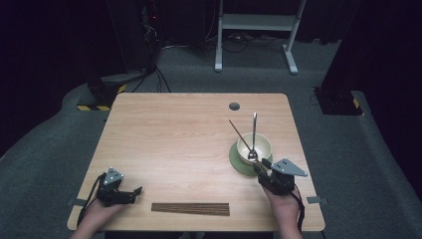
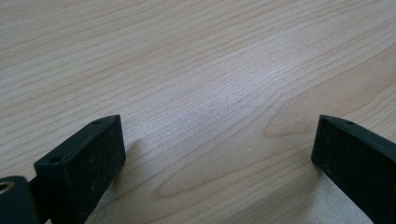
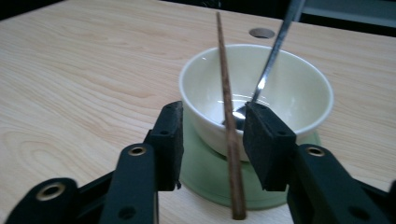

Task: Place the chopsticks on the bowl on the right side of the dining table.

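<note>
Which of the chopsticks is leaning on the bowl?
The single chopstick between the right claw's open jaws leans on the bowl; the other chopsticks lie flat.

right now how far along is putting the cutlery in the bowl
Done: a spoon leans in the bowl, which sits on a green saucer. In hand: one chopstick rests on the bowl's rim between the right gripper's parted fingers. Left: more chopsticks lie on the table.
</note>
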The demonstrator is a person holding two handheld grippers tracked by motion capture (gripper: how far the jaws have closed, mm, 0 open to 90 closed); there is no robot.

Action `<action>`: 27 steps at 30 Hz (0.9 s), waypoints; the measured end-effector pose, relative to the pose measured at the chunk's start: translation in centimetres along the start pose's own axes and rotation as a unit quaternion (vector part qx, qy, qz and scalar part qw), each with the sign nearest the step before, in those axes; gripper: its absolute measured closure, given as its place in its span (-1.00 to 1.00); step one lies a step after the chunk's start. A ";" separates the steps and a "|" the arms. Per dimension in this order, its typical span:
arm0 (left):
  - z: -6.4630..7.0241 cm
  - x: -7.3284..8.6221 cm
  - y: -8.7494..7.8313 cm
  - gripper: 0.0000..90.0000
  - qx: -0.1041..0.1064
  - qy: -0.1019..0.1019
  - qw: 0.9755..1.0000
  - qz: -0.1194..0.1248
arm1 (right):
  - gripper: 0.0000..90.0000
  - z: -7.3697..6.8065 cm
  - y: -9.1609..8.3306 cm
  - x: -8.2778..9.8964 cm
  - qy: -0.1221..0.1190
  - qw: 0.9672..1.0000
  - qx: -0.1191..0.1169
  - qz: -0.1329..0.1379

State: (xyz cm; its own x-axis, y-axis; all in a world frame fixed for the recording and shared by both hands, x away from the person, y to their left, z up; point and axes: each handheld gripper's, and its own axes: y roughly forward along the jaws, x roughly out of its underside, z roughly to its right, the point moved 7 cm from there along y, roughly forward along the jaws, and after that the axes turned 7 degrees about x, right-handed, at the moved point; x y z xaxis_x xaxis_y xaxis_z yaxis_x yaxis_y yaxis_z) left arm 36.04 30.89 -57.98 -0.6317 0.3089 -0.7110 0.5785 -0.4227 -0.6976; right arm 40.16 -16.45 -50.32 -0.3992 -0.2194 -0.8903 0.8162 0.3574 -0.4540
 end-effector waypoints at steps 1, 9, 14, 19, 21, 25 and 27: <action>0.0 0.0 0.0 -0.94 0.000 0.000 1.000 0.000 | 0.16 -0.4 -0.3 -0.2 -0.004 1.000 -0.003 0.005; 0.0 0.0 0.0 -0.94 0.001 0.000 1.000 0.000 | 0.01 -2.2 -0.7 -0.8 -0.015 1.000 -0.020 0.012; 0.0 0.0 0.0 -0.95 0.002 -0.001 1.000 -0.001 | -0.05 -4.3 -0.6 -0.7 -0.031 0.999 -0.044 0.003; 0.0 0.0 0.0 -0.95 0.002 -0.001 1.000 -0.001 | -0.10 -6.2 -0.1 -0.2 -0.035 0.997 -0.069 -0.015; 0.0 0.0 0.0 -0.95 0.002 0.000 1.000 -0.001 | -0.11 -7.4 0.3 0.4 -0.047 0.995 -0.082 -0.028; 0.0 0.0 0.0 -0.95 0.002 -0.001 1.000 -0.001 | -0.05 -8.7 0.8 1.1 -0.062 0.992 -0.100 -0.045; 0.0 0.0 0.0 -0.95 0.002 -0.001 1.000 -0.001 | -0.03 -9.4 1.0 1.4 -0.069 0.990 -0.109 -0.052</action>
State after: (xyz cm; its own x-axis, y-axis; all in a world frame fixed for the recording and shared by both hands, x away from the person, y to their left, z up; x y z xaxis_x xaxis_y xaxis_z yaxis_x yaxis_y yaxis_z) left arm 36.07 30.85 -58.00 -0.6339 0.3086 -0.7092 0.5749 -0.4253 -0.6990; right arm 36.44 -7.84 -52.35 -0.4032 -0.3815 -0.8318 0.6579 0.5110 -0.5532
